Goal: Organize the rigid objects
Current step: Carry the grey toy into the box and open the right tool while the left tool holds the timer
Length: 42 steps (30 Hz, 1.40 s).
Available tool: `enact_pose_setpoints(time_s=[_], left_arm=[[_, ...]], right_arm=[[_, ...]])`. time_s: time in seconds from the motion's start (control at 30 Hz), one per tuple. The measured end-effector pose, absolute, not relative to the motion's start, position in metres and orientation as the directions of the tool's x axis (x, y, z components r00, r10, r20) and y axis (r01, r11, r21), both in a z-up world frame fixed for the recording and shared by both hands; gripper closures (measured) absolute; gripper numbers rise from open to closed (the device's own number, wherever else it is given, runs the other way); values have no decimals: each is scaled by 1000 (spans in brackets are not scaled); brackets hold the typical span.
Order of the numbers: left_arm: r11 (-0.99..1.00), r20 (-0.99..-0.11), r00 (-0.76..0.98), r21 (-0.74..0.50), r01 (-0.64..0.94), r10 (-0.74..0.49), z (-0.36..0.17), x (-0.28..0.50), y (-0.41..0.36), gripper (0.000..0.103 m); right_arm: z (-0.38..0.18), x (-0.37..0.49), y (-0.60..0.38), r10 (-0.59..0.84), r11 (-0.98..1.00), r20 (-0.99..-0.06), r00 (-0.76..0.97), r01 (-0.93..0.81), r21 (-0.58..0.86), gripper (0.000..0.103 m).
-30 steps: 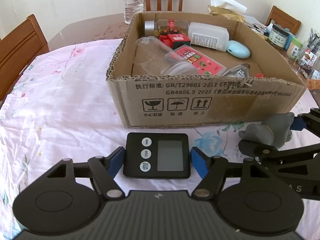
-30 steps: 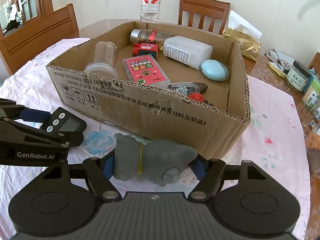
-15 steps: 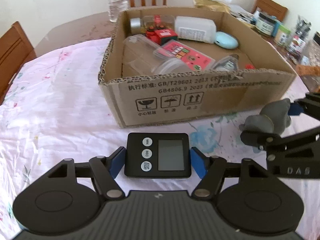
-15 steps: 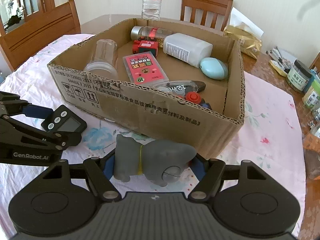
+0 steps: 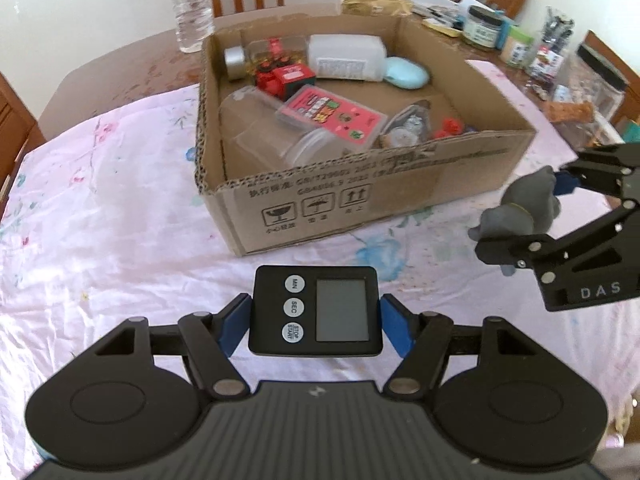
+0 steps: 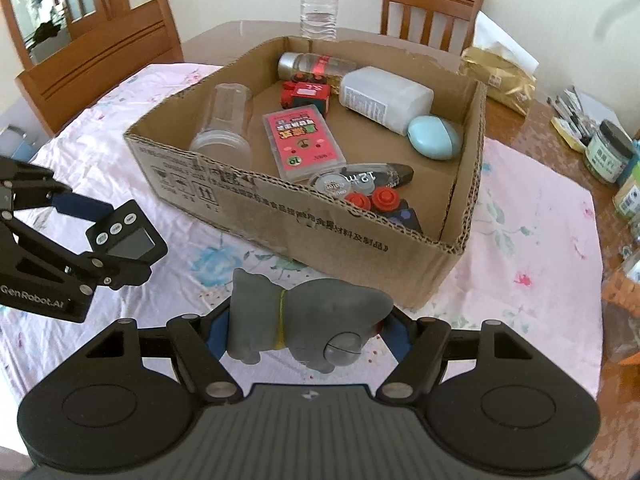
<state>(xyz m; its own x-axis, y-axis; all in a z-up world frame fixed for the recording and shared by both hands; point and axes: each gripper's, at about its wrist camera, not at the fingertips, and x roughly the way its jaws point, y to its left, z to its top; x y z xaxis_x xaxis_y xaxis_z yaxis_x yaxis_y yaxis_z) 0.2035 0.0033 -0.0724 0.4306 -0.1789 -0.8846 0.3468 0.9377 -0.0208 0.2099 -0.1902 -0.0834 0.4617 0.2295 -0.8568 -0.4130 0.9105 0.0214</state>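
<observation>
Two grippers carry a timer and a toy toward a half-filled box

At lower centre, the left gripper [image 5: 316, 320] clamps a black digital timer [image 5: 314, 310]; the right gripper [image 6: 304, 330] pinches a grey elephant figurine [image 6: 304, 320]. Both are held above the floral tablecloth [image 5: 100, 200], short of the cardboard box [image 6: 320, 216] at mid-frame. This looks like the carry stage; next, each must clear the box's near wall before releasing.
</observation>
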Motion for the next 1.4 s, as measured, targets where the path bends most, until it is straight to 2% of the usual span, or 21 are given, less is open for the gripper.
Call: enact_pose_setpoints(time_s=[0.27, 0.47, 1.03, 1.07, 1.1, 1.2, 1.4], left_arm=[[912, -864, 442, -45, 408, -241, -39, 198, -3, 34], [897, -839, 468, -50, 440, -277, -16, 201, -10, 34], [885, -774, 578, 49, 463, -259, 17, 248, -21, 34], [884, -776, 575, 51, 465, -258, 15, 251, -22, 34], [885, -780, 571, 51, 463, -255, 14, 254, -23, 34], [886, -783, 568, 49, 462, -253, 12, 261, -24, 34], [887, -783, 569, 50, 459, -250, 10, 275, -27, 34]], right_arm=[[-39, 209, -197, 319, 873, -830, 458, -482, 69, 26], [-10, 238, -199, 334, 871, -781, 528, -490, 41, 26], [-60, 352, -180, 180, 910, -839, 514, -411, -56, 25], [-61, 354, -178, 175, 911, -836, 521, -408, -64, 21], [-61, 357, -176, 169, 913, -832, 529, -401, -70, 12], [-56, 359, -176, 193, 917, -814, 547, -397, -49, 0], [-48, 362, -181, 192, 922, -813, 550, -385, -43, 0]])
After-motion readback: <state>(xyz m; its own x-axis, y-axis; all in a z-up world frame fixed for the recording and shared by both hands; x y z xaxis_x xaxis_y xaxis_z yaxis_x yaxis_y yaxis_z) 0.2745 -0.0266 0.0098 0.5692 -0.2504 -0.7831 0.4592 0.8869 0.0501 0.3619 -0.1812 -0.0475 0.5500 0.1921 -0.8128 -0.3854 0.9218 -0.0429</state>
